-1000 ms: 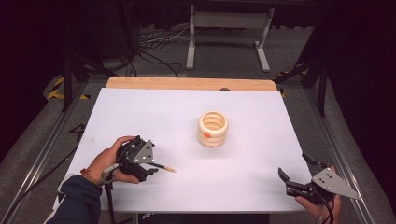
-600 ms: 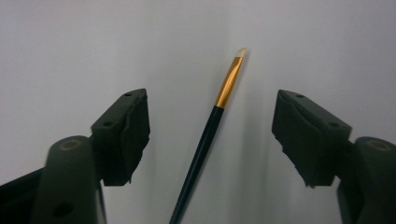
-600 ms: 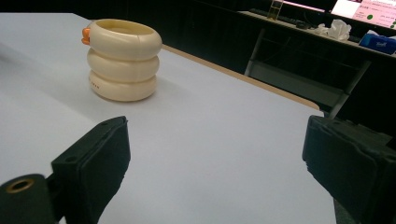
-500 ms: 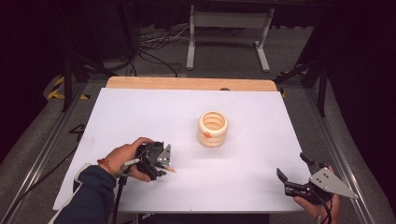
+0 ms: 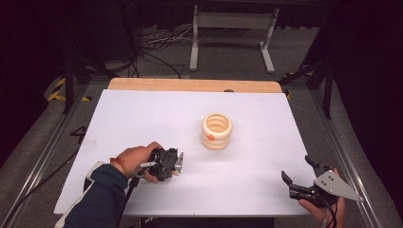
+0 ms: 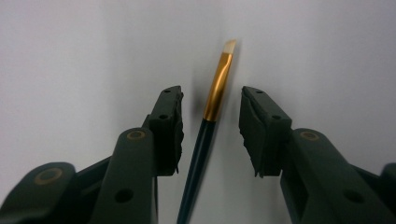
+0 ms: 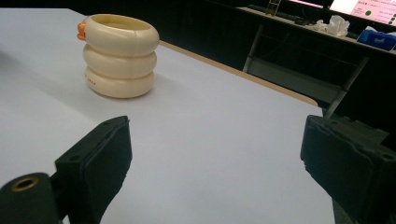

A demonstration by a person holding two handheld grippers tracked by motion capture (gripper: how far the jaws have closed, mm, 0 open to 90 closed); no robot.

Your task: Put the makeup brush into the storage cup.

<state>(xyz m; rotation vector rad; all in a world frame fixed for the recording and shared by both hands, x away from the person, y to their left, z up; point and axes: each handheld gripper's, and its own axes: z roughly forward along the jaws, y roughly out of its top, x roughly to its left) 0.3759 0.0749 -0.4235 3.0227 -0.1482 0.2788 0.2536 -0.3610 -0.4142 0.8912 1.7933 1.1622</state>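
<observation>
Gold-banded and dark-handled, the paintbrush [image 6: 212, 105] lies on the white table [image 5: 142, 118] between the left gripper [image 6: 211, 123], whose jaws have just been closing, apparently not yet pressing it.

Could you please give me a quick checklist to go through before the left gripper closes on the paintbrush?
1. Paintbrush lies between the jaws of the left gripper: ok.
2. Pads touching the brush: not ok; the jaws have just been closing, yet a gap shows on both sides.
3. Brush centred in the gap: ok, roughly, a little nearer the left pad.
4. Grip spot: ok; the pads flank the joint of gold ferrule and dark handle.
5. Right gripper out of the way: ok; open, at the table's near right corner.
6. Cream ringed holder upright: ok.
</observation>
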